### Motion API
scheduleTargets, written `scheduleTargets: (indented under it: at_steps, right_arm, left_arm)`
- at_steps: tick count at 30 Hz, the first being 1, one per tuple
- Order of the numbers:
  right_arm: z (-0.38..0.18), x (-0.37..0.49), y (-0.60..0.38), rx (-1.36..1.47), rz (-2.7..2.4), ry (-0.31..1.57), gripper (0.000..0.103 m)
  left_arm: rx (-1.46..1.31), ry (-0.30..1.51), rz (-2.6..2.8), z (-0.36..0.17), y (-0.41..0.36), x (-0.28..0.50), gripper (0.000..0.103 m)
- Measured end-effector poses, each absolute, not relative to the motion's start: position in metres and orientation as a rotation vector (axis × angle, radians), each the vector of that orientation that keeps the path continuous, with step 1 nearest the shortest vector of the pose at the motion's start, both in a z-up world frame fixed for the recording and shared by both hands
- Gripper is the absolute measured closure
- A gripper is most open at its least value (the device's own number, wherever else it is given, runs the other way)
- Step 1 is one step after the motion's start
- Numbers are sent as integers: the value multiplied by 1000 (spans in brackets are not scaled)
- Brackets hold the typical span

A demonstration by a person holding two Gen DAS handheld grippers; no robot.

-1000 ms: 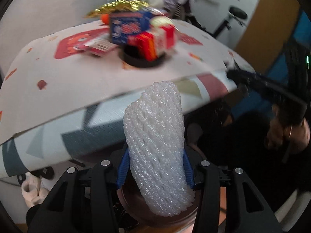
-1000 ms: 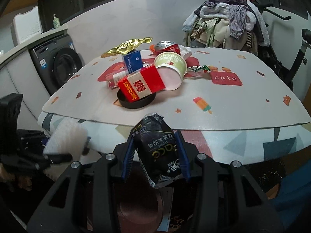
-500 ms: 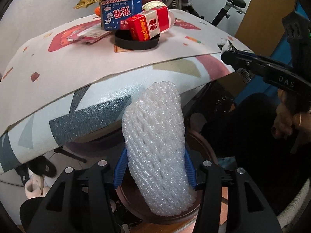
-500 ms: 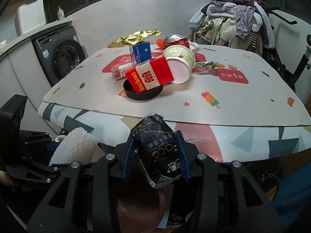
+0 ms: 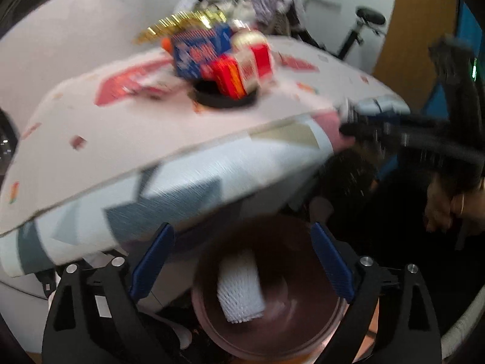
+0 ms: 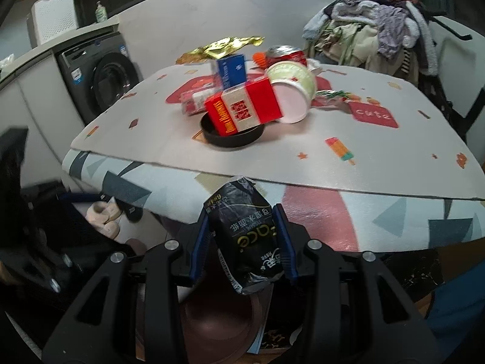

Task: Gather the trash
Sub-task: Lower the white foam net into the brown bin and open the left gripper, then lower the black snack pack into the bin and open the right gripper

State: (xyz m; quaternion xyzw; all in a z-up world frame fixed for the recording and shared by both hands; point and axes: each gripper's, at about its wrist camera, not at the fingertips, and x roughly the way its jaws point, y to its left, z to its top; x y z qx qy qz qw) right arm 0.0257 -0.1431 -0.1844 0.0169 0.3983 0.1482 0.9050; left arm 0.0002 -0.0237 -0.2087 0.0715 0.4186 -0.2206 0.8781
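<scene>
My left gripper point(image 5: 242, 259) hangs over a round brown bin point(image 5: 330, 315) below the table edge. Its jaws are opening, with nothing between them. A white foam net point(image 5: 241, 288) lies loose inside the bin, blurred. My right gripper point(image 6: 242, 221) is shut on a crumpled black tissue packet point(image 6: 245, 239), held above the same bin point(image 6: 218, 312). On the table point(image 6: 363, 157) sit a red box point(image 6: 242, 109) in a black dish point(image 6: 233, 138), a paper cup point(image 6: 291, 91), a blue box point(image 6: 232, 69), a gold wrapper point(image 6: 224, 45) and a red can point(image 6: 285, 53).
A washing machine point(image 6: 103, 75) stands at the far left and a heap of clothes point(image 6: 372, 30) behind the table. Slippers point(image 6: 103, 215) lie on the floor under the table's overhanging cloth. In the left wrist view a hand point(image 5: 442, 209) holds the right gripper point(image 5: 379, 121).
The left gripper's jaws spread wide and the foam net dropped from them into the bin. The right gripper stays shut on the black packet, hardly moved.
</scene>
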Motion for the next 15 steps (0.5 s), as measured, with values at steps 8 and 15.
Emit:
scheduleTargets:
  at_steps: [8, 15]
  right_arm:
    - [-199, 25, -104, -110, 459, 908, 59]
    - [-214, 24, -83, -189, 519, 977, 59]
  left_arm:
    - [154, 674, -330, -162, 14, -10, 8]
    - [161, 643, -221, -168, 38, -12, 6]
